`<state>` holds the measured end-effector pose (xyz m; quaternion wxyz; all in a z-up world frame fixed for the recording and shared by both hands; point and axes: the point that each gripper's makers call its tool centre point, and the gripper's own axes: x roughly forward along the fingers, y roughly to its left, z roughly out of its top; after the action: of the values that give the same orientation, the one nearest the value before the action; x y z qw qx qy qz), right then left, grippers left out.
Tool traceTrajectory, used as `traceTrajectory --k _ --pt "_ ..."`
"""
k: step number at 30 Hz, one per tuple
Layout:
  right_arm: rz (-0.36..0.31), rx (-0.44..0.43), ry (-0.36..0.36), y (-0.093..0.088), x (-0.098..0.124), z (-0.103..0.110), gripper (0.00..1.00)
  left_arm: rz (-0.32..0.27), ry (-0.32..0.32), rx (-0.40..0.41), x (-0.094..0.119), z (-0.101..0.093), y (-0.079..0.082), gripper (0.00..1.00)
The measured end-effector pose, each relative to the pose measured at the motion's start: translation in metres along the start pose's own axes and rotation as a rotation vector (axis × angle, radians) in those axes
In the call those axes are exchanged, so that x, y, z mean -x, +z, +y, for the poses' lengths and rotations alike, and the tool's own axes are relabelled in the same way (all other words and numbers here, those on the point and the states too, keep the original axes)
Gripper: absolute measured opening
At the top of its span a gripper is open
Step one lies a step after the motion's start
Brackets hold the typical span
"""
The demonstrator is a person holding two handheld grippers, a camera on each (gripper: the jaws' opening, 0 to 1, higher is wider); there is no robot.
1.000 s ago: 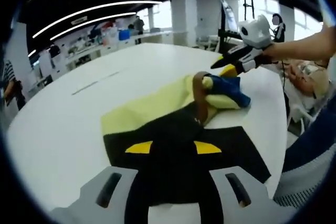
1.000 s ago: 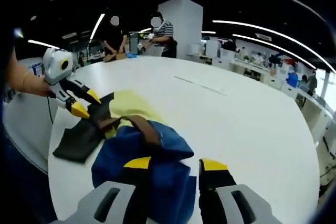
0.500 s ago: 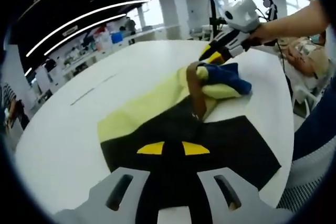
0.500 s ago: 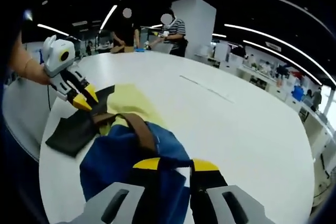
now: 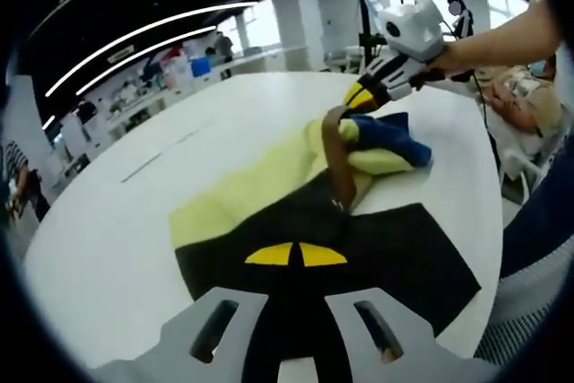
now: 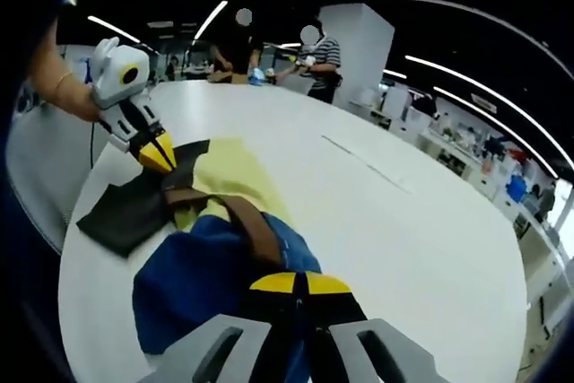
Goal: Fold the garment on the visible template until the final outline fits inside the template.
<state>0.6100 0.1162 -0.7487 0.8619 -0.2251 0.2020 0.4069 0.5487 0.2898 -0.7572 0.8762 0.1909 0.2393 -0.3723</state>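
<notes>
Left gripper (image 5: 296, 255): I see my own fingers at 6 o'clock in the left gripper view, yellow tips drawn together, pinching the black end of the garment. In the right gripper view this same gripper (image 6: 160, 157) comes in at 10 o'clock, held by a person's hand, its yellow tips closed on the far black edge.

Right gripper (image 6: 300, 284): my fingers rise at 6 o'clock in the right gripper view, yellow tips meeting on the blue part of the garment. In the left gripper view it (image 5: 359, 96) sits at 1 o'clock, gripping the far, bunched end.

Garment (image 5: 296, 190): a black, pale yellow and blue piece lying lengthwise on the surface between the two grippers. In the left gripper view the black section spreads flat nearest me, the yellow panel runs toward 12 o'clock, and the blue part is bunched at the far end. In the right gripper view the garment (image 6: 215, 239) reads the other way round, blue close, black far at 9 o'clock.

Brown band (image 5: 339, 163): a brown strip crosses the garment where yellow meets blue; in the right gripper view it (image 6: 247, 226) curves over the blue bundle.

Surface (image 5: 108, 221): a wide white round top; a faint dark line (image 5: 161, 145) is marked on it at 10 o'clock.

Template: I cannot tell its outline under the garment.

Background: two people (image 6: 309, 65) stand at the far rim at 12 o'clock in the right gripper view.
</notes>
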Motion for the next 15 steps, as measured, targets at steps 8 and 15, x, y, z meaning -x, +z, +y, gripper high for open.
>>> traceTrajectory --k 8,15 --pt "0.003 -0.001 0.0 0.0 0.001 0.0 0.0 -0.018 -0.018 0.009 0.005 -0.005 0.002 0.02" --pt "0.001 -0.012 -0.004 0.001 0.002 0.0 0.0 -0.026 -0.038 -0.03 0.007 -0.012 0.002 0.15"
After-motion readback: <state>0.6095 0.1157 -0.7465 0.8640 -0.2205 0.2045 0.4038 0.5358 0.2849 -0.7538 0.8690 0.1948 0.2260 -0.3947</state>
